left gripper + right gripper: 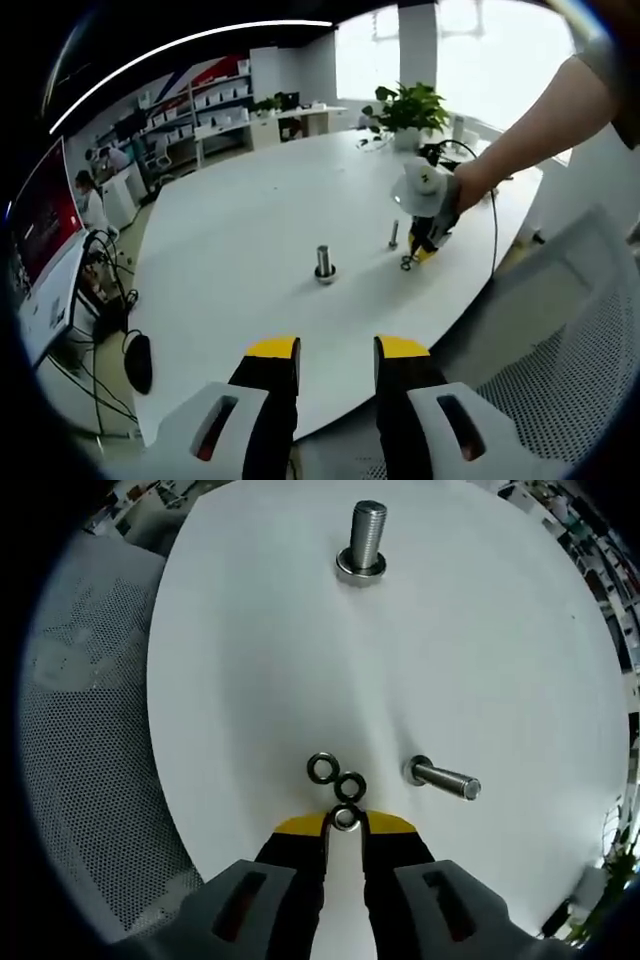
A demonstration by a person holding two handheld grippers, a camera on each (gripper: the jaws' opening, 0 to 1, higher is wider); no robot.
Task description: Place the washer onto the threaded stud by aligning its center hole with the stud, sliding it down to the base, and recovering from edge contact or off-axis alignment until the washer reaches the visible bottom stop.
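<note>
The right gripper (346, 825) is pinching a washer (346, 818) between its fingers on the tabletop (250, 660); two more washers (336, 778) are lying just ahead, the stud (365, 542) standing well beyond. The left gripper (337, 352) is hovering with fingers parted, holding nothing.

Right gripper (345, 823) jaws nearly closed around a washer (346, 818) on the table (250, 680), left gripper (337, 350) jaws parted, raised off the table edge

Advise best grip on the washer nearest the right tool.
Pinch the nearest washer across its rim, coming straight down over the table. It lies flat, touching a second washer on its far side, so close the right tool on the free left and right edges.
</note>
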